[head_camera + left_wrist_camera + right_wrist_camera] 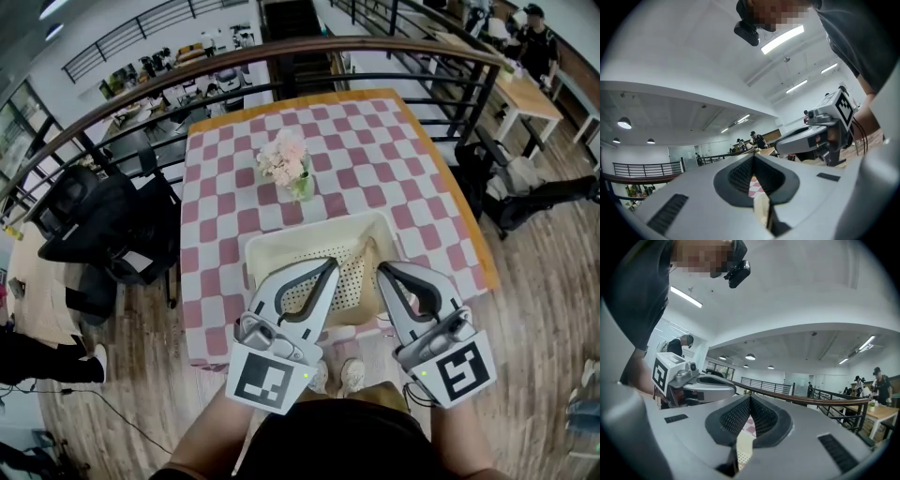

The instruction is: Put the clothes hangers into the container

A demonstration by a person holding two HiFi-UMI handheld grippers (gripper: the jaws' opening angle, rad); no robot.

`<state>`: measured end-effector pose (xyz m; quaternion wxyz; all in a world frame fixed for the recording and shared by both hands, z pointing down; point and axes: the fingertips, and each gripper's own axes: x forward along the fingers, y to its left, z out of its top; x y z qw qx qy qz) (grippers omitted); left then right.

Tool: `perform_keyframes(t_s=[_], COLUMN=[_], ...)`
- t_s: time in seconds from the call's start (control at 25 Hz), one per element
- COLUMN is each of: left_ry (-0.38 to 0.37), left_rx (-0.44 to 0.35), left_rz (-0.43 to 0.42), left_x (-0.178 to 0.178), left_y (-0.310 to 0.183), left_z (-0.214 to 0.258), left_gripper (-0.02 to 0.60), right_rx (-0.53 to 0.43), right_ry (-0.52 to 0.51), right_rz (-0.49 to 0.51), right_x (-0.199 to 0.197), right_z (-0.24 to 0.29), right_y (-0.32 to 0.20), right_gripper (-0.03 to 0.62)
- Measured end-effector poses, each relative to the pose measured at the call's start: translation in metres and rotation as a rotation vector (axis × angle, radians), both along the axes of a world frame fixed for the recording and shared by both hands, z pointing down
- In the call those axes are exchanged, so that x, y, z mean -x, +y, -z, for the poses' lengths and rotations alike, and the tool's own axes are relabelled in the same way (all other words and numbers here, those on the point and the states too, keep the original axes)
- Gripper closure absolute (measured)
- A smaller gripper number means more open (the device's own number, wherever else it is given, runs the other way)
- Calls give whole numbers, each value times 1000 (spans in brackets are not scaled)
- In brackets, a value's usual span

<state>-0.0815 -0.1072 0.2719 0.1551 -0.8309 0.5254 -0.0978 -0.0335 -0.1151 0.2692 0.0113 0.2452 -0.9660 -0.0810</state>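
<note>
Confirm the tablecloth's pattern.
The tablecloth is pink-and-white checked with an orange edge; it shows best in the head view.

A: Container (281, 246) in shot: cream, rectangular, open at the top, sitting upright near the front edge of the pink-and-white checked table (375, 159).

B: Plain walls, rounded corners, and the floor is perforated with rows of small holes.

A: Inside, toward the right wall, a tan curved piece (367, 255) lies on that floor.

B: Hanger? Too small to tell.
</note>
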Motion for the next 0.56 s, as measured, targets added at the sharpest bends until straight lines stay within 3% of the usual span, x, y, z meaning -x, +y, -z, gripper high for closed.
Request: perform_keyframes(t_s=[0.56], left_ry=[6], left_rx=[4], left_rz=[26], left_x=[10], left_y=[6], left_z=[-3], left_gripper=[572], right_rx=[-16], right_ry=[16], right_rz=[20], right_x=[9], right_z=[0], right_y=[10], right_gripper=[562])
